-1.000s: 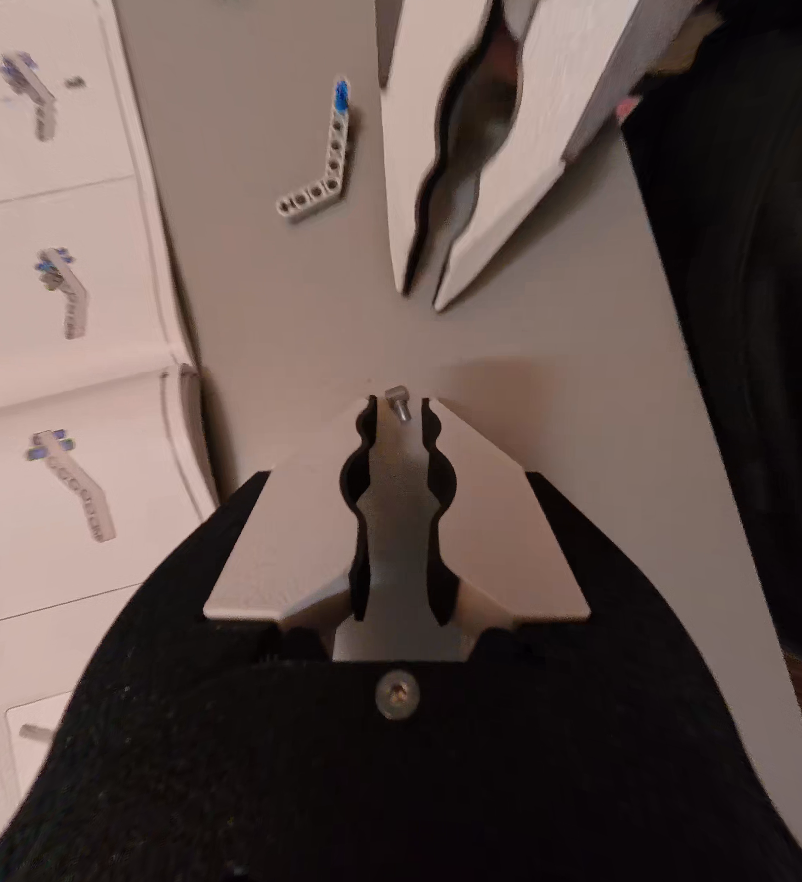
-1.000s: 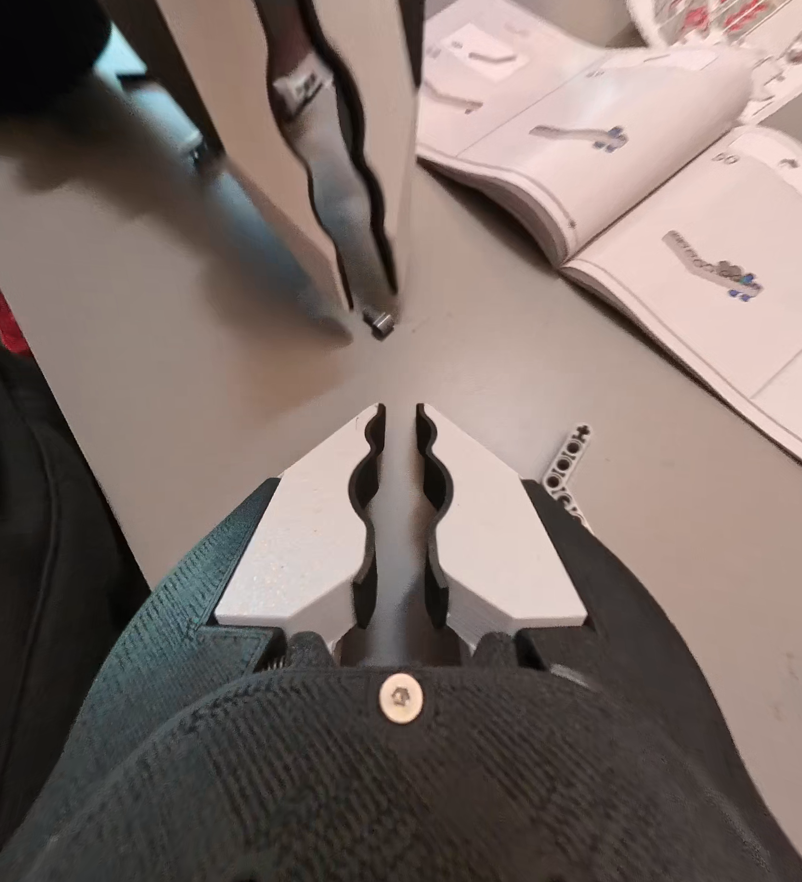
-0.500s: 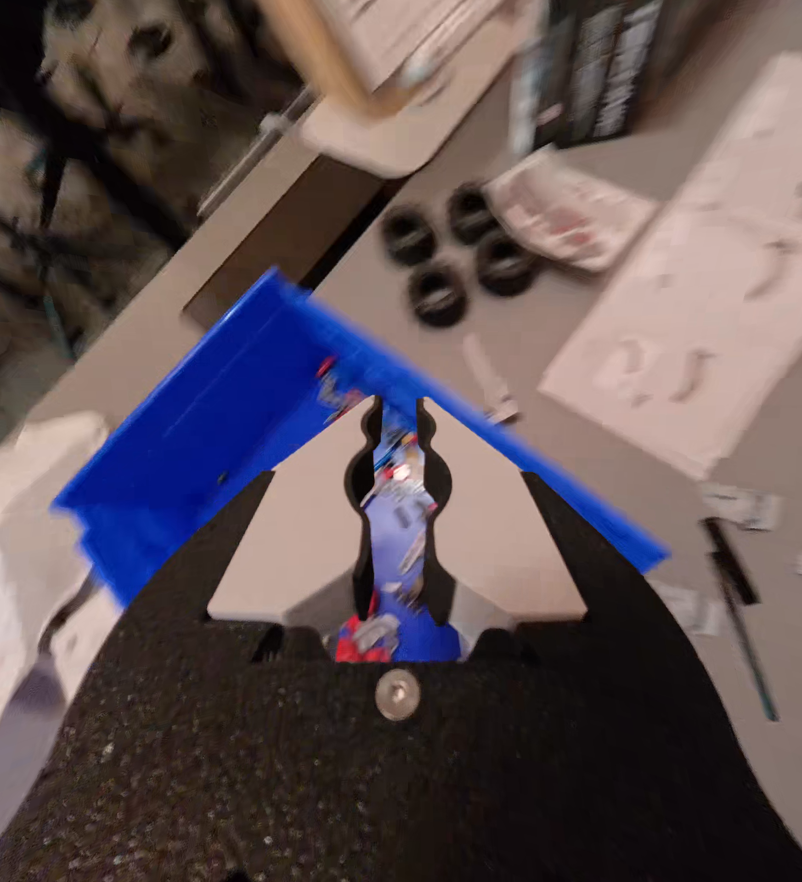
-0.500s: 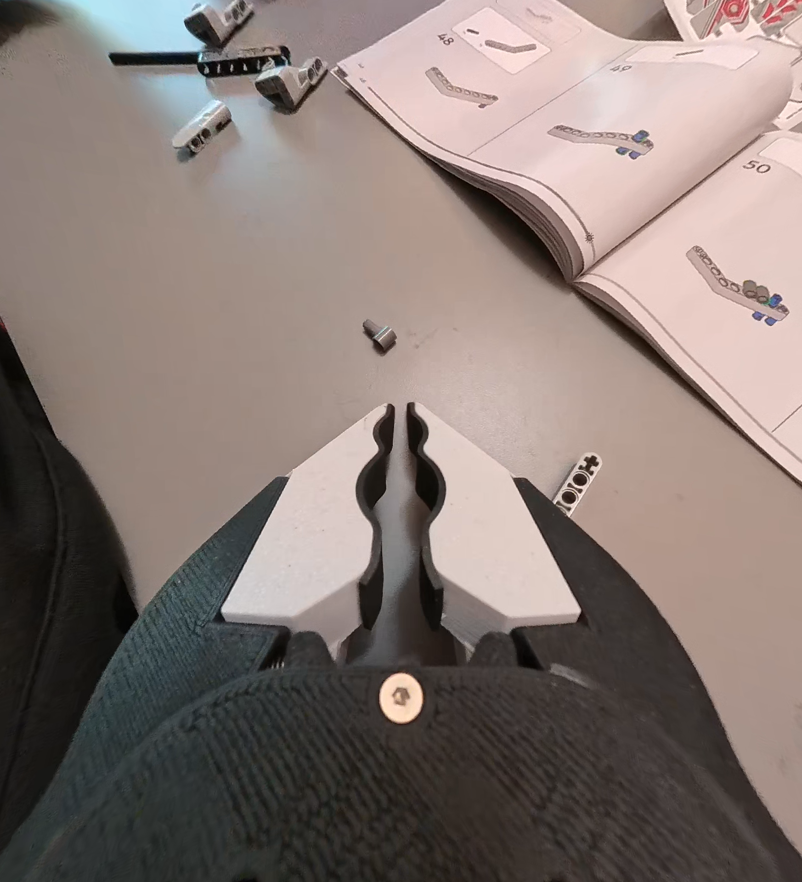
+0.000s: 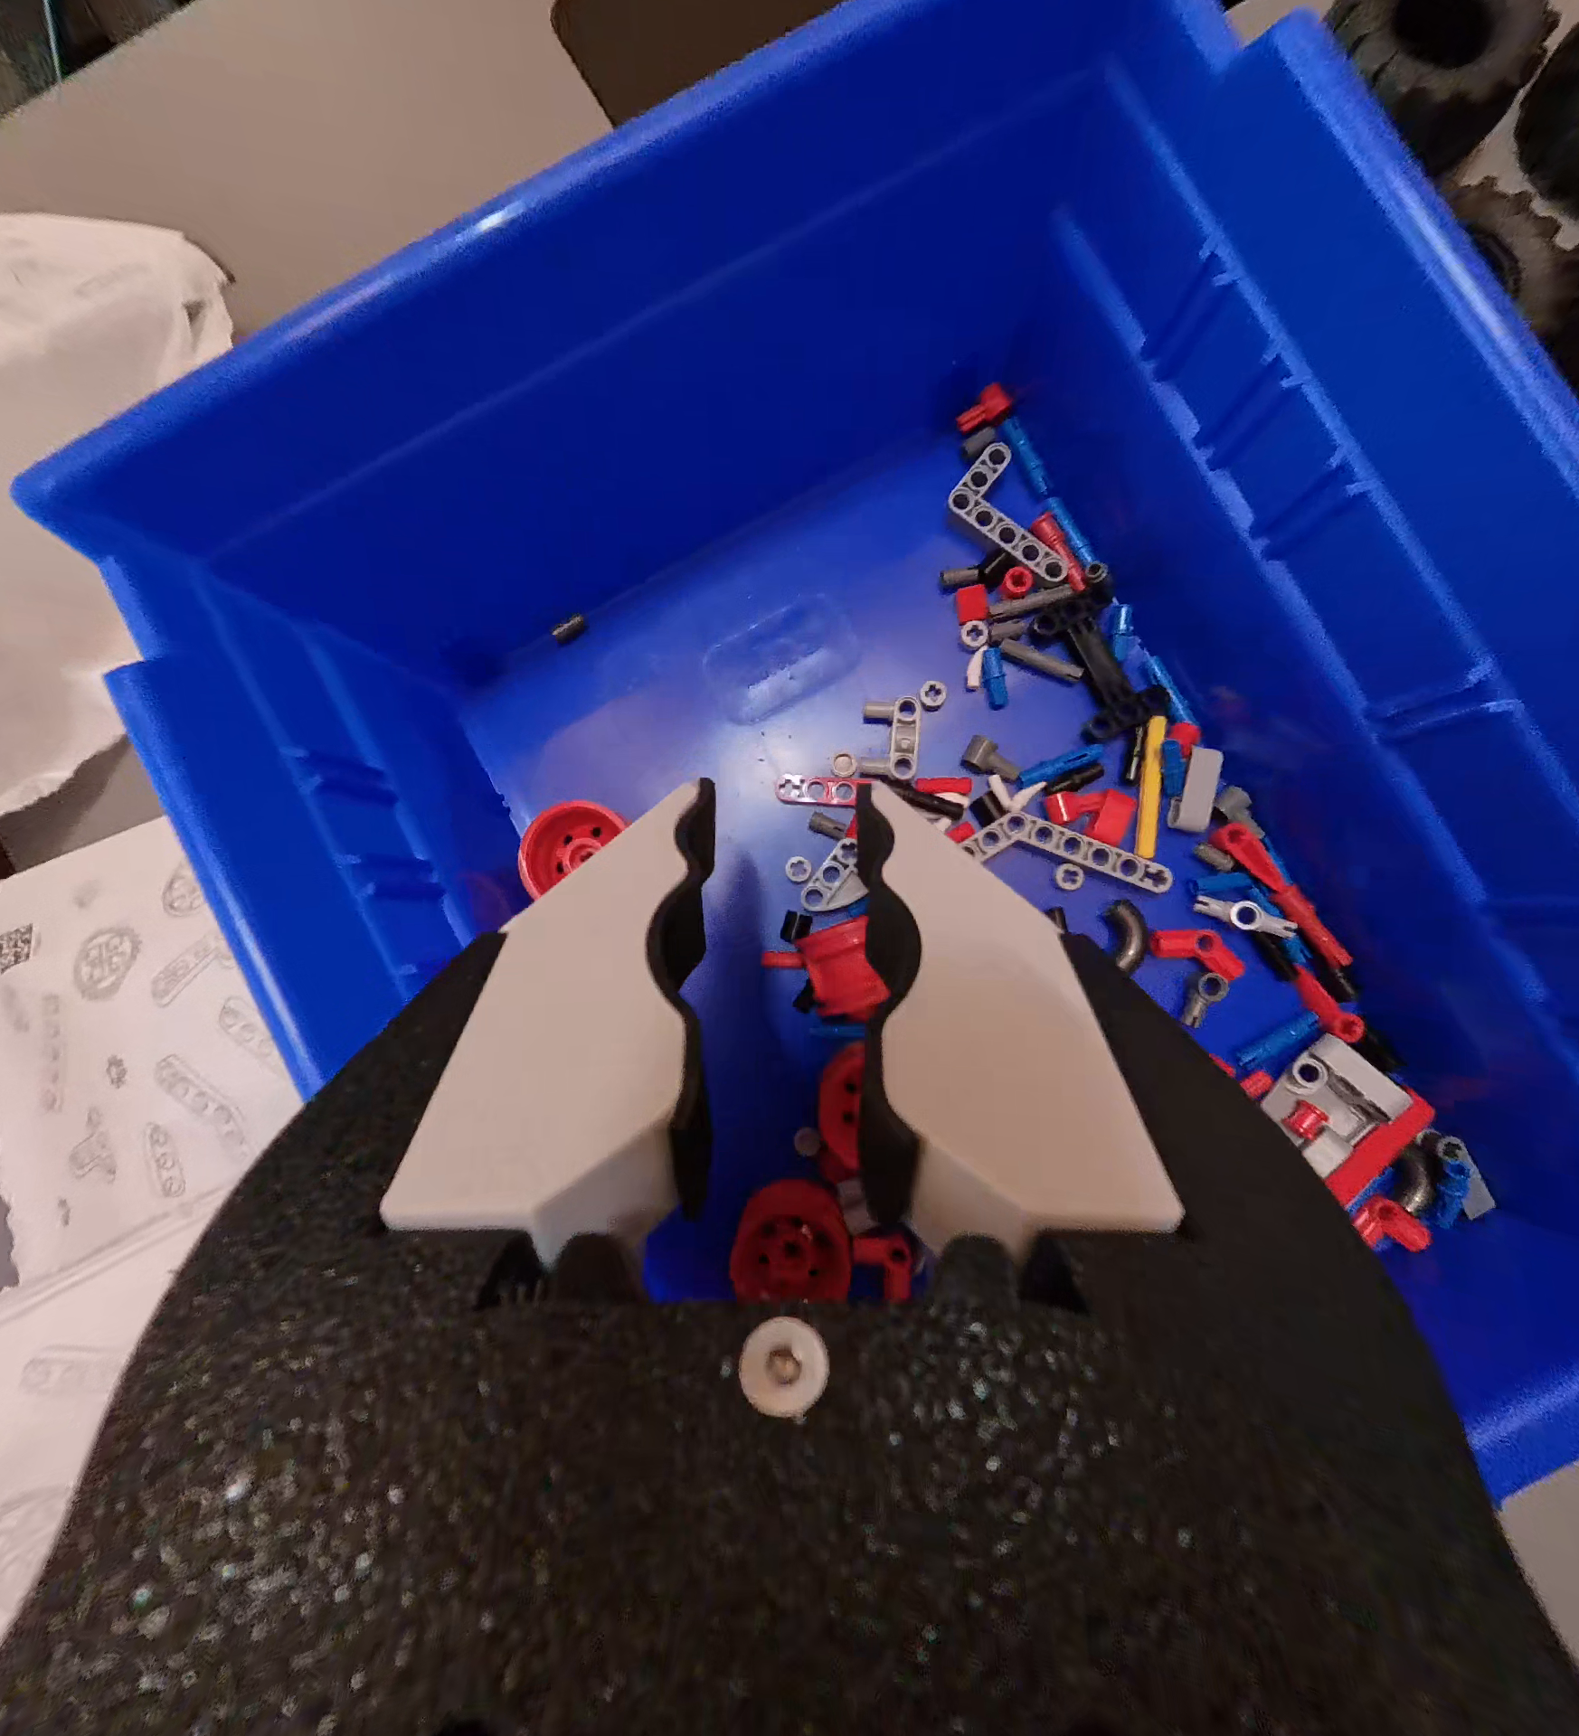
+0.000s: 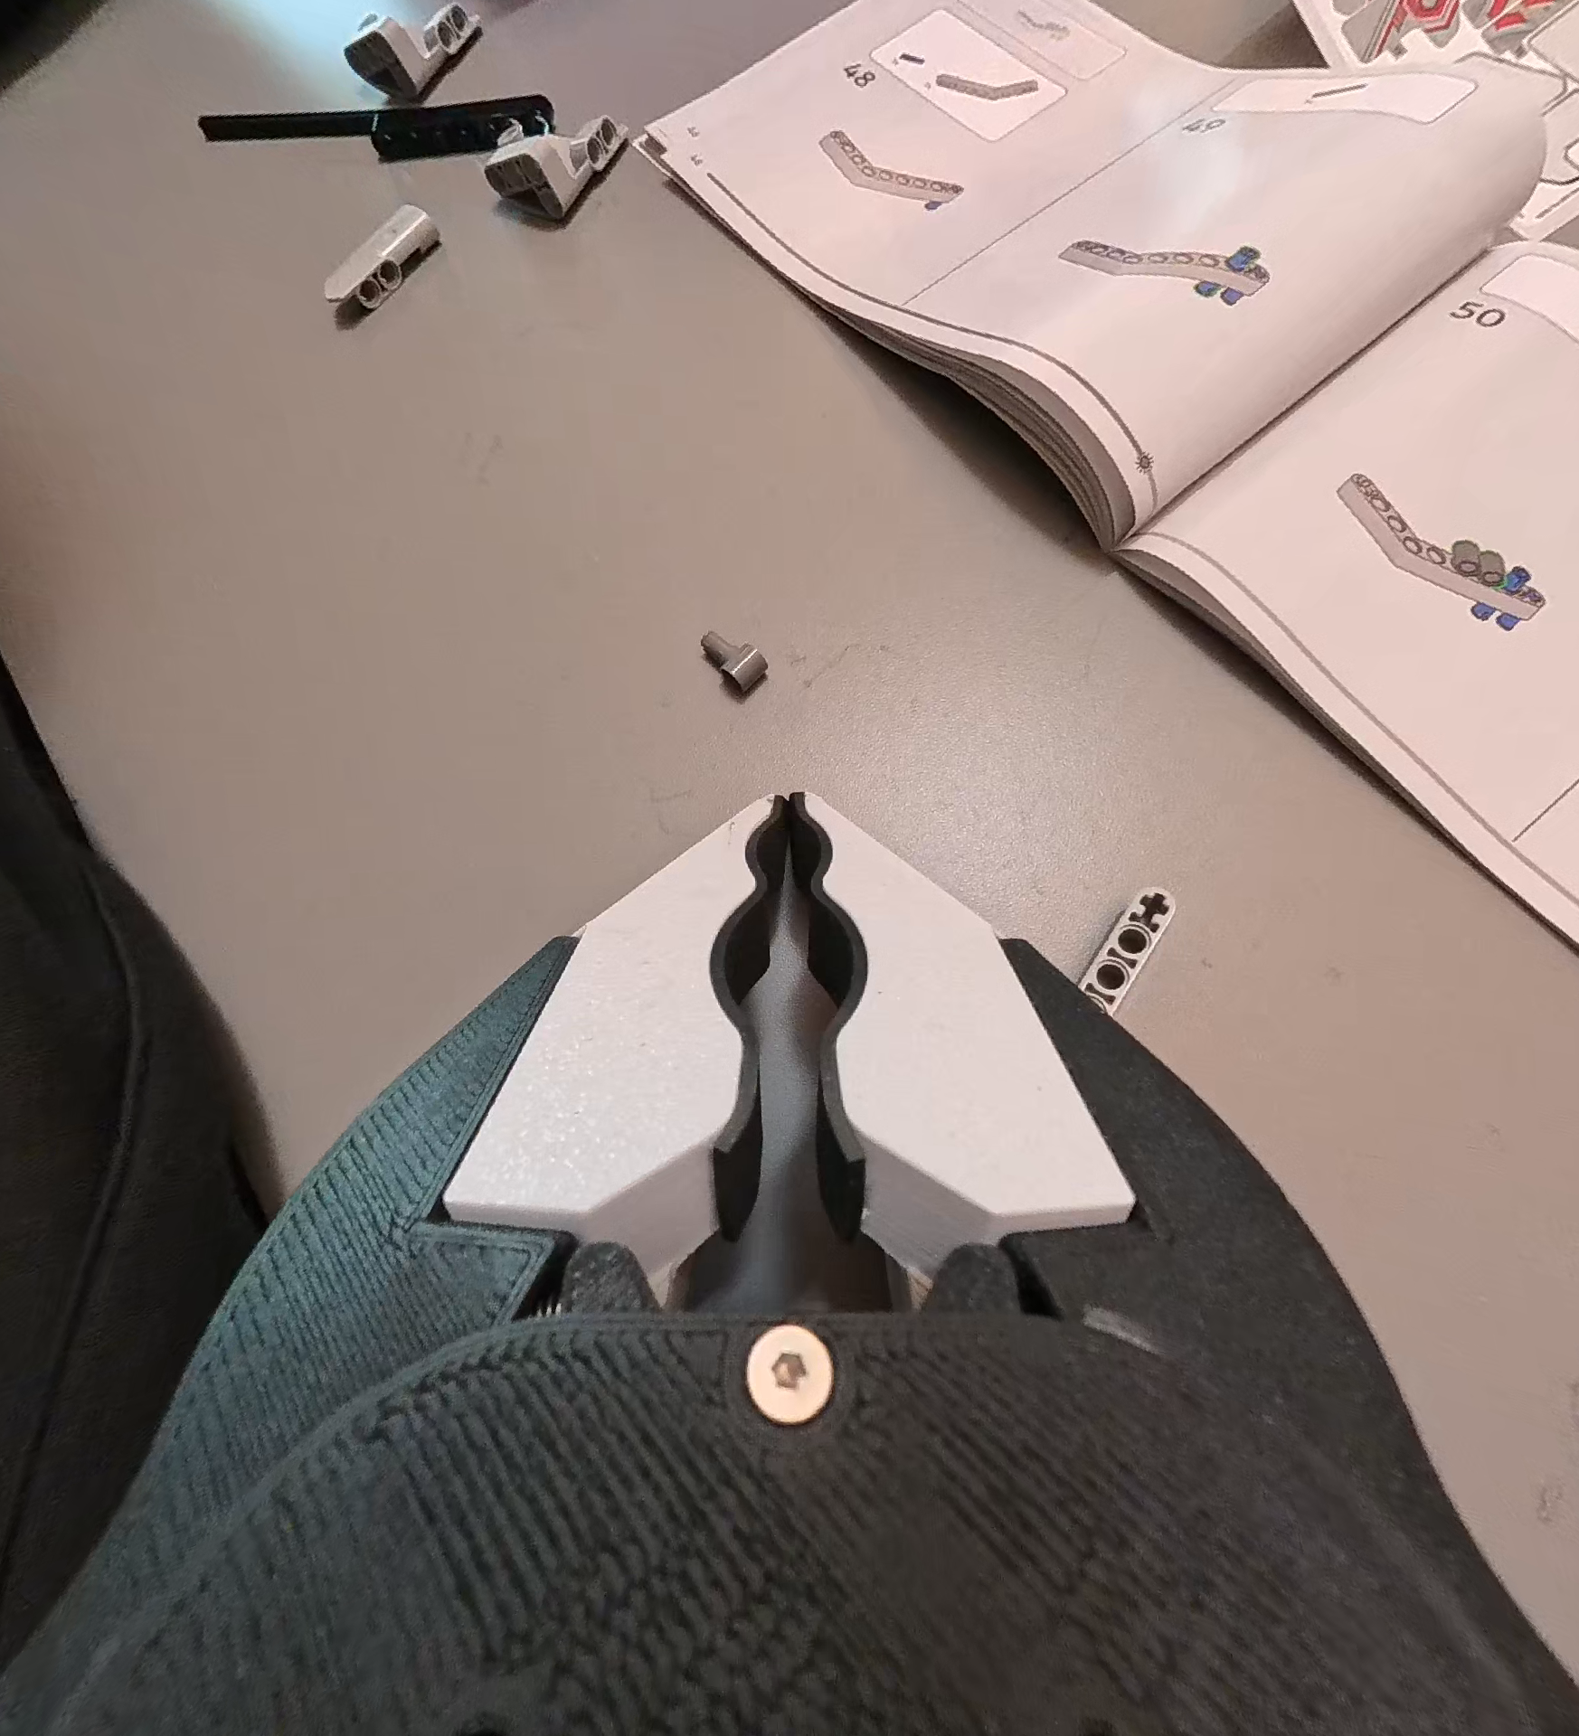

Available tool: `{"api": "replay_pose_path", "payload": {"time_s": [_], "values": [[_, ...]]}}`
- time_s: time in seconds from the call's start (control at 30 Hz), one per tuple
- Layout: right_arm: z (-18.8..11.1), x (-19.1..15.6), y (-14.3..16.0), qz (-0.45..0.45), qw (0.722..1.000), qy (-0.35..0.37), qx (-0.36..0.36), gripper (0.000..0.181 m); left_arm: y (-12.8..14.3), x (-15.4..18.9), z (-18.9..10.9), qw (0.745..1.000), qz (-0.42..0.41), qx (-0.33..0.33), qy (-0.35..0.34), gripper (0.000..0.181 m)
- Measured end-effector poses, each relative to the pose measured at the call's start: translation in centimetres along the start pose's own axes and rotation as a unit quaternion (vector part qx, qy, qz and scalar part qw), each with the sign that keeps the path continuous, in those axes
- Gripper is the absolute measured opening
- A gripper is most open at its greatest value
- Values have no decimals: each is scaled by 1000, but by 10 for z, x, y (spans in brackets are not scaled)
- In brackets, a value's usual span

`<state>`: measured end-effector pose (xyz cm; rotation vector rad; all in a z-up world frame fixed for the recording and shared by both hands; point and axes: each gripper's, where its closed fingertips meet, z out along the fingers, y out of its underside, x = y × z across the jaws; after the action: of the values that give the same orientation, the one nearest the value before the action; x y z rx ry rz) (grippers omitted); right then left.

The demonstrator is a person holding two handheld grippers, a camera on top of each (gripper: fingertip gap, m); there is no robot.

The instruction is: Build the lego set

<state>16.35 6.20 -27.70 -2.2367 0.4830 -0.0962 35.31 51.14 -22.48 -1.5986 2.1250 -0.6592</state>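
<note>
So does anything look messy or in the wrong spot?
Nothing is broken or spilled. The only stray is one small grey pin lying alone on the table, apart from the blue bin where the loose pieces are heaped along one side.

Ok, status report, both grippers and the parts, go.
Left gripper open, empty, over blue bin of loose parts. Right gripper shut, empty, above table. Small grey pin lying just ahead. Nothing blocking.

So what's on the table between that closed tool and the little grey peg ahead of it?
Nothing: in the right wrist view, only bare grey table separates the right tool from the small grey peg.
</note>
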Motion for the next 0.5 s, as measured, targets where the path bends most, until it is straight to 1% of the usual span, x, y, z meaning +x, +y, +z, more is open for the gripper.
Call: {"api": "replay_pose_path", "payload": {"time_s": [0.13,0.2,0.3,0.4,0.5], "values": [[0,0,0,0,1000,0,0,0,0,3,6,1000,-8,-2,13,27],[0,0,0,1,1000,-1,0,0,-3,14,11,999,14,4,29,21],[0,0,0,1,1000,-1,0,0,-1,35,26,997,47,-14,57,20],[0,0,0,-1,1000,0,0,0,2,44,39,996,68,-29,59,19],[0,0,0,-4,1000,3,0,0,4,48,46,995,75,-37,62,19]]}}
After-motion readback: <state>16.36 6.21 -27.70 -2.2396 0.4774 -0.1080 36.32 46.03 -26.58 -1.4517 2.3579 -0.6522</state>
